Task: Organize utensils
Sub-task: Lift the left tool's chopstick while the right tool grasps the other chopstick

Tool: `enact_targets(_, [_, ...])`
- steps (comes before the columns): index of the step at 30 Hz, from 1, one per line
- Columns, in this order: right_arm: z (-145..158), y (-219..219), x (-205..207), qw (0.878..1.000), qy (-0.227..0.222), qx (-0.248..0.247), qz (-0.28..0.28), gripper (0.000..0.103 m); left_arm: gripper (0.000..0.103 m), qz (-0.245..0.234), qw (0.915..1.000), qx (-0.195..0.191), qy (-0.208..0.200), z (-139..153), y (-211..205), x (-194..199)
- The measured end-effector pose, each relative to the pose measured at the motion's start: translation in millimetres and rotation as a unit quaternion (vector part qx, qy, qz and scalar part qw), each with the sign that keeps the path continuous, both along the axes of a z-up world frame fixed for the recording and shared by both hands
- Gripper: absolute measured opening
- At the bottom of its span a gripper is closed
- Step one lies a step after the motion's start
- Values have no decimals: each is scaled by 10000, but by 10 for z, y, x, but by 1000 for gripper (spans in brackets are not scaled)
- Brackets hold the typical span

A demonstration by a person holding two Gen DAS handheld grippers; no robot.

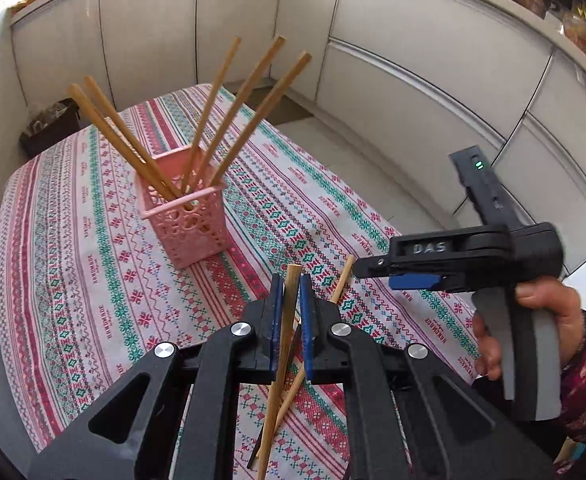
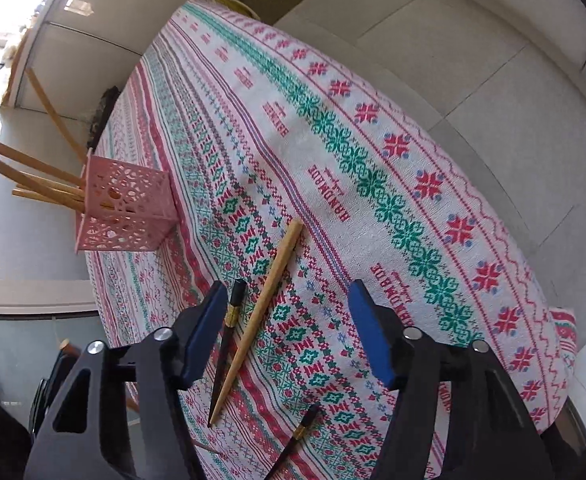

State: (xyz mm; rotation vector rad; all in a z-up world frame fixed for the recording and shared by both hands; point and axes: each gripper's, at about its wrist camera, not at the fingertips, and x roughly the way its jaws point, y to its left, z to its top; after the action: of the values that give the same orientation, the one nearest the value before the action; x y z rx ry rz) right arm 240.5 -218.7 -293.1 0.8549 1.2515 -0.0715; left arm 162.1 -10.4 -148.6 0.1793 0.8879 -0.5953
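**One chopstick gripped, the next being lined up**

The left claw (image 1: 291,320) is clamping a wooden chopstick (image 1: 283,344) between its blue pads, nearly closed on it and carrying it clear of the counter (image 1: 73,280), angled down toward the pink basket (image 1: 187,220). Five wooden chopsticks are already leaning in that basket, so this one is likely heading the same way; gripping it along the shaft is leaving the tip free to drop in.

The right claw (image 2: 289,336) is hanging about half open and holding nothing, pads apart over a bamboo chopstick (image 2: 263,308) and a black chopstick (image 2: 229,336) lying side by side on the cloth. Another black one (image 2: 301,432) is lying just beside them, nearer the camera.
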Motion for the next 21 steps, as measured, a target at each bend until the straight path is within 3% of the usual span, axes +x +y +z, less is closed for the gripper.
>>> enact_targets(10, [-20, 383, 346, 9954, 431, -826, -205, 57, 8, 259, 9975, -282, -596, 376, 216, -202])
enact_targets(12, [2, 466, 409, 9914, 514, -1180, -215, 42, 8, 292, 9967, -259, -711, 424, 229, -236])
enact_targets(13, [-22, 501, 435, 9910, 525, -1222, -123, 12, 8, 303, 9962, -236, -781, 446, 232, -259])
enact_targets(21, [-76, 447, 262, 9934, 219, -1129, -43, 9, 8, 340, 9952, -75, -918, 457, 248, -314])
